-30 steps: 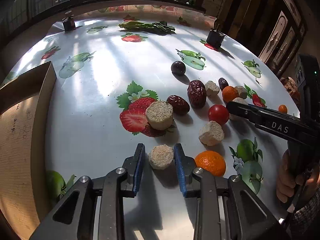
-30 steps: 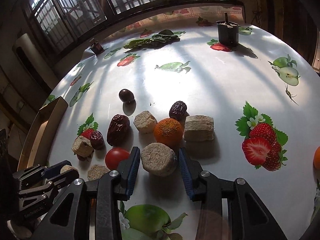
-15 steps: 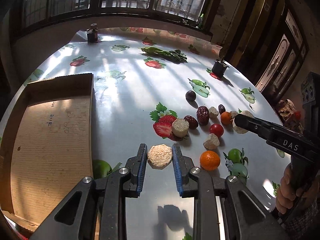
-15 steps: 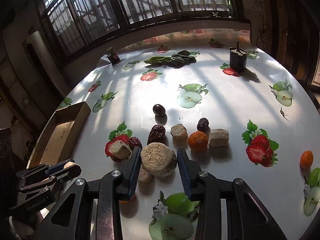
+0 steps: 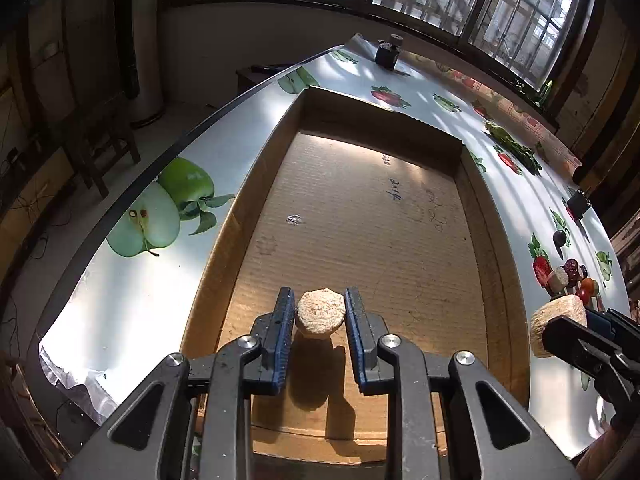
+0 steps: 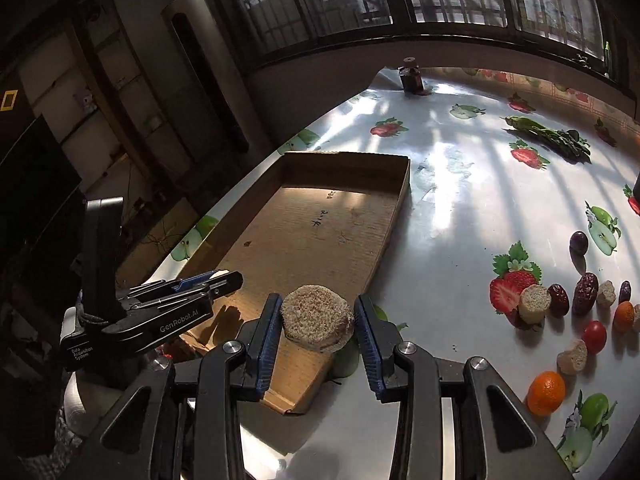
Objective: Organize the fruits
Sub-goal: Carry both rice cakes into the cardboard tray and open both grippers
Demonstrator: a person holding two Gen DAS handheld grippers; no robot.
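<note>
L gripper (image 5: 320, 312) was pinching a small round tan cake (image 5: 320, 311) btwn its blue pads, held above the near end of the cardboard tray (image 5: 492, 248); its shadow fell on the tray floor just below; the tray floor had only some pen scribbles on it.

R gripper (image 6: 316, 322) was pinching a bigger round tan cake (image 6: 317, 323), pads tight on both sides; it hung over the tray's near right corner, at the edge where tray met table (image 6: 460, 208); in the L wrist view that same cake showed at the far right, just outside the tray's right wall.

Rest of the fruit sat well apart from the tray, off to the right on the fruit-print cloth: dark plum (image 6: 579, 241); red dates (image 6: 585, 288); cut tan chunk (image 6: 534, 303) on a printed strawberry; cherry tomato (image 6: 594, 336); another tan chunk (image 6: 572, 356) just beside it; orange (image 6: 546, 393) nearest the R gripper; a smaller orange (image 6: 624, 316) further right.

Leafy greens (image 6: 548, 138) lay far back; a small dark jar (image 6: 412, 78) stood by the window edge.
</note>
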